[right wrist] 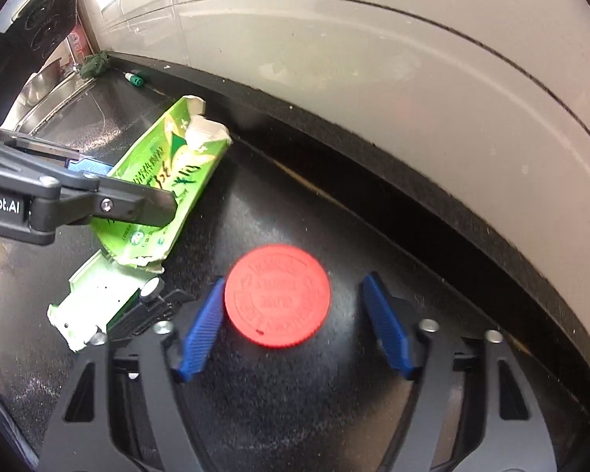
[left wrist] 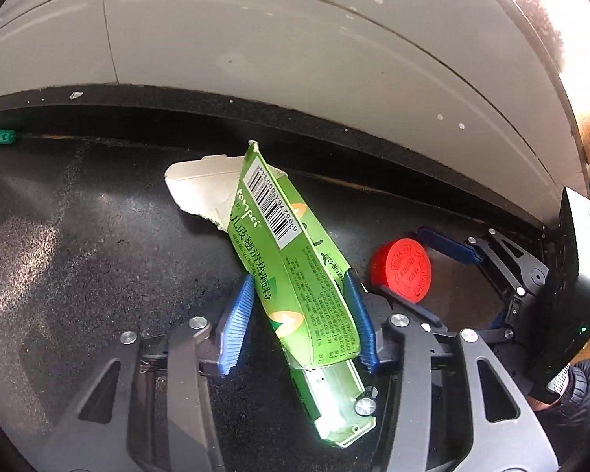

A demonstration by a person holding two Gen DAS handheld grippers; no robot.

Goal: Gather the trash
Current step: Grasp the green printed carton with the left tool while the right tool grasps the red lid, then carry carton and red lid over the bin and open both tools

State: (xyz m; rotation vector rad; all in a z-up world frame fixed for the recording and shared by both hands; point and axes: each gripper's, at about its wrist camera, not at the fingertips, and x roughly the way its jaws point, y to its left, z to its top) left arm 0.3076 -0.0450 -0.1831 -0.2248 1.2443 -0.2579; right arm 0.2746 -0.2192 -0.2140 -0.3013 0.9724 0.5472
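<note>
A torn green carton (left wrist: 295,259) lies on the black counter (left wrist: 98,244), its white inner tray (left wrist: 334,405) sliding out of the near end. My left gripper (left wrist: 299,277) is shut on the carton's lower half; the right blue pad lies along one edge and the left pad's tip meets the other. A round red cap (right wrist: 277,295) lies flat to the right of the carton (right wrist: 165,165). My right gripper (right wrist: 294,279) straddles it: the left pad touches its rim, the right pad stands off with a gap, so it is open. The cap (left wrist: 401,269) also shows in the left wrist view.
A pale tiled wall (left wrist: 295,47) rises right behind the counter's raised back edge. A small green-capped tube (right wrist: 133,78) lies against that edge. A steel sink (right wrist: 51,94) and a dark green rag (right wrist: 94,65) sit at the far left. The two grippers nearly touch.
</note>
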